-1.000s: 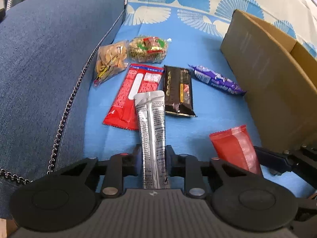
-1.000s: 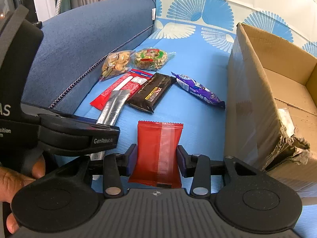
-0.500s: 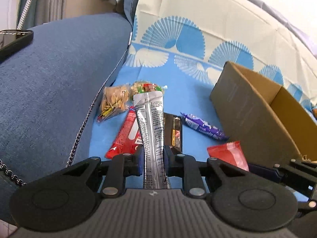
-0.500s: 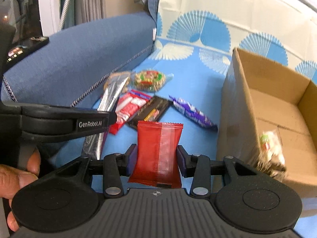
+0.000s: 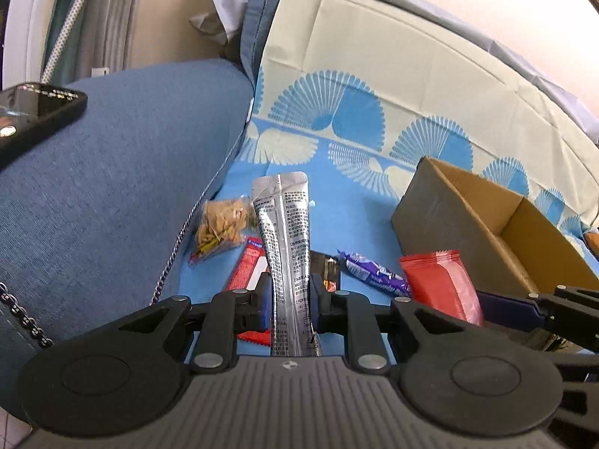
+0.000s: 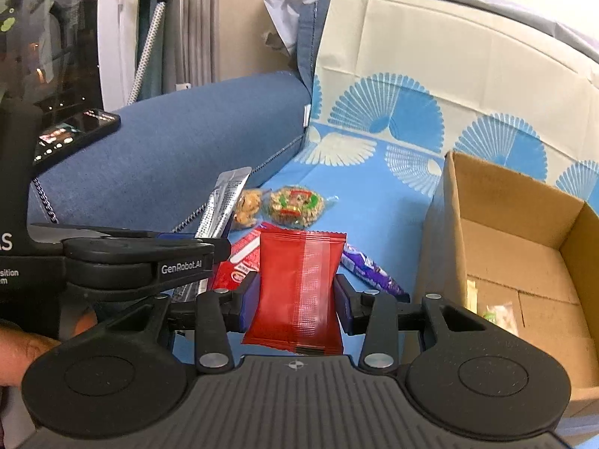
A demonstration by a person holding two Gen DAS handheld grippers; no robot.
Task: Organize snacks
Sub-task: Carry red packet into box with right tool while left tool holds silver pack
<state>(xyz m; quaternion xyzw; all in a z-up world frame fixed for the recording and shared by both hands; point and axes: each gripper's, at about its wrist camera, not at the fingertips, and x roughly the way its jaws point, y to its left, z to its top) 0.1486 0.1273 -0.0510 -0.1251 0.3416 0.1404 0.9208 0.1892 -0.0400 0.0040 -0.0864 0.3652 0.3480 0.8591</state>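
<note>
Both tools have risen off the sofa seat (image 5: 359, 217) since a second ago: the left tool (image 5: 291, 299) pinches the silver sachet (image 5: 286, 239), the right tool (image 6: 295, 299) pinches the red packet (image 6: 299, 284), both left of the cardboard box (image 6: 524, 247), likely bound for it.

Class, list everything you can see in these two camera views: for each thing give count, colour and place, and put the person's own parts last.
silver sachet: 1, silver, in left gripper
red packet: 1, red, in right gripper
cardboard box: 1, brown, right, open
purple bar: 1, purple, on blue cloth
red flat packet: 1, red, cloth
dark bar: 1, dark brown, cloth
clear snack bags: 2, tan, cloth
phone: 1, black, sofa arm
left gripper: 1, black
right gripper: 1, black
hand: 1, lower left
</note>
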